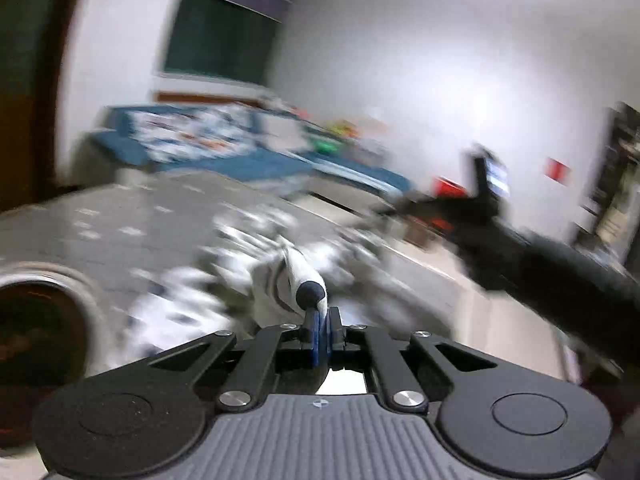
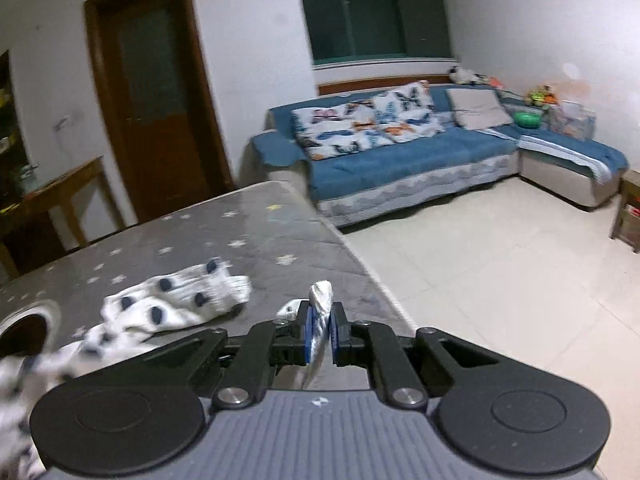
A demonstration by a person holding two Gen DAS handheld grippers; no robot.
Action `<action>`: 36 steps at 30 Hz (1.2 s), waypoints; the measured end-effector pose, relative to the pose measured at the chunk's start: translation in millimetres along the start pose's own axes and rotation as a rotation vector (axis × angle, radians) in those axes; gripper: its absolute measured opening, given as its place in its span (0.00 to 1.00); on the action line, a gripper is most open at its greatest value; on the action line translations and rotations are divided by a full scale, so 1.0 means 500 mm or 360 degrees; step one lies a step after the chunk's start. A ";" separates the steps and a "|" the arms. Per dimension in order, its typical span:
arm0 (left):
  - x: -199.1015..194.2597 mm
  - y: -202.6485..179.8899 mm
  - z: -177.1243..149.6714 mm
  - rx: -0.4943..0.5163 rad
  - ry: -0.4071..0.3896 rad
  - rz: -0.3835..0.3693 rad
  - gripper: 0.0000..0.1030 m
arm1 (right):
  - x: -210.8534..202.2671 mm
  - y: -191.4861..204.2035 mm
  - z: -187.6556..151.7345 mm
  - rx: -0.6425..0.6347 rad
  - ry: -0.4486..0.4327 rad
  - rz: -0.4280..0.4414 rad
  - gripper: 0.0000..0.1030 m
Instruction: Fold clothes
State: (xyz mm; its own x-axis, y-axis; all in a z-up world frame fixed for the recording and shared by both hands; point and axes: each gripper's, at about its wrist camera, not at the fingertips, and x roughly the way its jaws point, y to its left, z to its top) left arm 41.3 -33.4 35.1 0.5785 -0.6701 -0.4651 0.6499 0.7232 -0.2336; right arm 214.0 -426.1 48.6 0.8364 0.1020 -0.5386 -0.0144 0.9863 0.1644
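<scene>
Left gripper [image 1: 320, 322] pinched tight on a bunched edge of the white garment with dark spots [image 1: 280, 276], blue pads nearly meeting, a wad of cloth with one dark dot standing up past the tips; right gripper [image 2: 320, 334] likewise closed down on a thin twisted strip of the same garment [image 2: 180, 300], fabric poking up between the blue pads and trailing below them; both holds apparently on edges or corners, probably so the cloth can be lifted and spread or carried over itself for a fold (which part of the garment each grip has, sleeve or hem, not clear). Rest of the garment lying loose and rumpled on the grey star-patterned surface [image 2: 248, 240], to the left of the right gripper and close to that surface's right edge; heavy blur in the left wrist view, suggesting quick motion there; right gripper's dark body [image 1: 492, 216] visible in that view out to the right, raised above the surface. Beyond: round opening [image 2: 28, 328] at the surface's left; blue sofa [image 2: 400, 168] with butterfly cushions; brown door [image 2: 152, 92]; dark window [image 2: 376, 20]; pale tiled floor [image 2: 480, 272].
</scene>
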 end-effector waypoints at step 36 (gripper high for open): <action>0.099 0.211 -0.054 -0.0057 0.0354 0.0838 0.37 | 0.248 0.310 0.042 0.0039 0.0566 0.0606 0.59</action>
State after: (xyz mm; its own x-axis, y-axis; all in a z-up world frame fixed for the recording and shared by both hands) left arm 125.1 14.5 -35.8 0.6995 -0.1693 -0.6943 0.2829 0.9578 0.0515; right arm 327.0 -263.4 24.4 0.5365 0.4949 -0.6836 -0.2651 0.8679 0.4202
